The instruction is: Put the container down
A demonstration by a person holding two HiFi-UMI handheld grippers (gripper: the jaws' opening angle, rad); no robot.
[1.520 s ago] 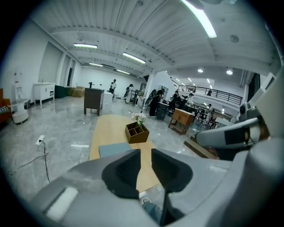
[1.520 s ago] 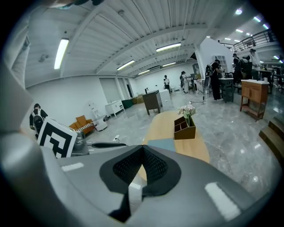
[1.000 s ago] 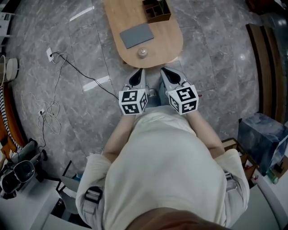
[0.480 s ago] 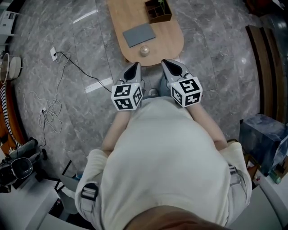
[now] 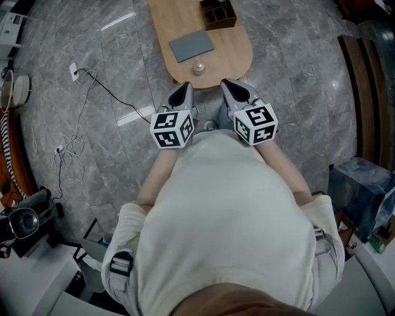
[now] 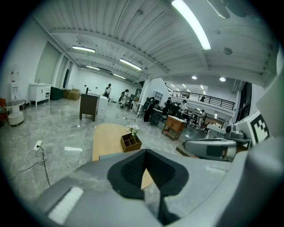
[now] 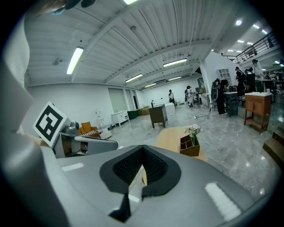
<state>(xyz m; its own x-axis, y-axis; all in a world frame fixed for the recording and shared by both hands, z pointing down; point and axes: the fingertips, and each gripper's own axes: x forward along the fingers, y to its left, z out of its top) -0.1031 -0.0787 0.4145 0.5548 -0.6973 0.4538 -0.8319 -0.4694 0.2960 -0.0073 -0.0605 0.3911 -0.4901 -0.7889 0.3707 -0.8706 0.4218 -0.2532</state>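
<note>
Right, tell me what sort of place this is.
Probably a big open-plan office or lab hall: polished grey stone floor, long ceiling strip lights, and people at desks far behind the oval wooden table.

L gripper [image 5: 184, 91] & R gripper [image 5: 229, 87]: side by side before torso, pointing fwd; both jaws closed, nothing between.

Oval wood table [image 5: 234, 52] on marble floor [image 5: 296, 92]; on it: grey pad [image 5: 192, 46], small round container [image 5: 198, 67], compartmented wood box [image 5: 217, 13].
</note>
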